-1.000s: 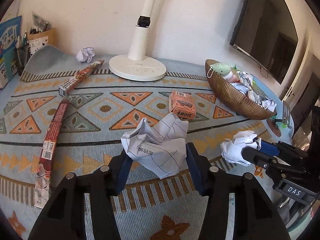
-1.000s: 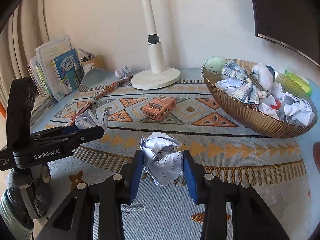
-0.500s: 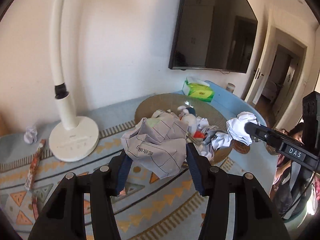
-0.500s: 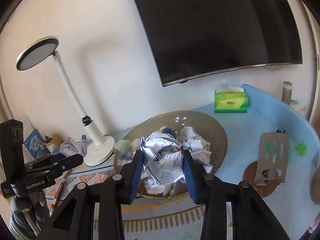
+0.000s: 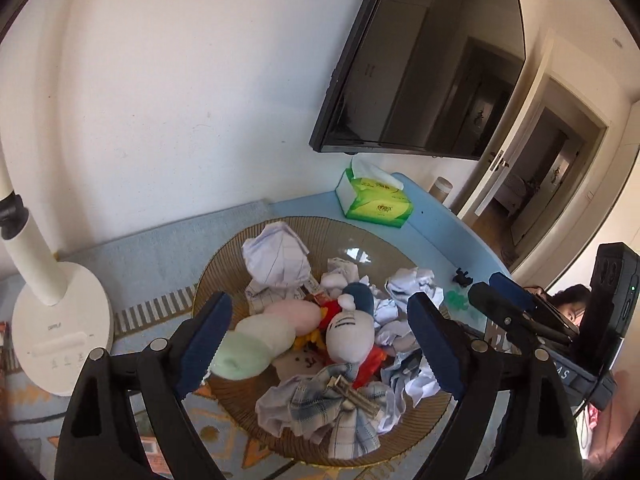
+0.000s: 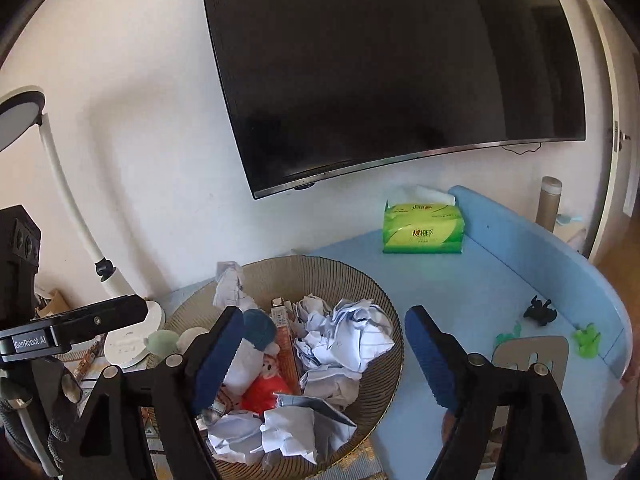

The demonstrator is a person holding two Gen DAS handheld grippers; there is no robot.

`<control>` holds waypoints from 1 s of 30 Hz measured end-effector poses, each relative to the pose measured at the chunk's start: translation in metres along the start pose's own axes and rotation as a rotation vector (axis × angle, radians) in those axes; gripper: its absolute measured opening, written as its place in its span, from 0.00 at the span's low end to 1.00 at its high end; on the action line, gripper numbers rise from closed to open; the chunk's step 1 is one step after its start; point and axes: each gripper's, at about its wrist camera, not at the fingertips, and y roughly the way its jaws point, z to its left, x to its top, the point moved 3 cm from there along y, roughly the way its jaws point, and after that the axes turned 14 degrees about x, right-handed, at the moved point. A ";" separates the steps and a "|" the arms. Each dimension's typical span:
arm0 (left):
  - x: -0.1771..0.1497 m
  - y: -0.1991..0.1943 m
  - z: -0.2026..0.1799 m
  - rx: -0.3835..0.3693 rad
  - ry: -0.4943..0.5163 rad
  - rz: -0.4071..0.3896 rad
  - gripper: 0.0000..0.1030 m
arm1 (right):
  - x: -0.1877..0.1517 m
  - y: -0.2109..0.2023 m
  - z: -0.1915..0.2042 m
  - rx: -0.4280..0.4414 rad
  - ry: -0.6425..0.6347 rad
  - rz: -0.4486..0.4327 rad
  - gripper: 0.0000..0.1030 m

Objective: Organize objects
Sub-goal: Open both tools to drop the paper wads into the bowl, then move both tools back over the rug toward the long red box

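Both my grippers are over the basket [image 5: 224,276]. My left gripper [image 5: 318,340] has its jaws wide apart; they've just been opening, w/ nothing between the pads, only basket contents showing below the gap. The lined paper ball [image 5: 278,258] lies in the basket at the far-left side, resting on other stuff. My right gripper [image 6: 324,356] has likewise just been opening, jaws spread and nothing clamped; under its gap a crumpled white paper wad [image 6: 348,336] sits on the pile. Basket is a brown ribbed bowl, full: more crumpled sheets, a white-and-blue plush [image 5: 352,328], a pale green and pink plush [image 5: 256,340], a checked cloth [image 5: 320,408] w/ a metal clip on top, sth red underneath. Bowl sits on the patterned mat [image 5: 168,308], next to the white lamp base [image 5: 60,340]. Beyond it, on the blue tabletop [image 6: 460,292], a green tissue pack [image 6: 424,232] by the wall, well apart from the bowl. TV [image 6: 392,64] on the wall above.
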 end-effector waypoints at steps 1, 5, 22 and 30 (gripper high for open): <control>-0.007 -0.009 0.009 0.016 -0.009 0.003 0.86 | -0.004 -0.006 0.003 0.012 0.005 0.001 0.79; -0.046 -0.072 0.052 0.052 -0.086 -0.037 0.86 | -0.027 -0.027 0.035 0.100 -0.001 0.005 0.86; -0.280 -0.181 0.282 0.589 -0.616 -0.037 0.87 | -0.173 0.044 0.181 0.122 -0.335 0.333 0.93; -0.288 -0.185 0.290 0.702 -0.677 -0.028 0.91 | -0.176 0.064 0.159 0.139 -0.211 0.457 0.94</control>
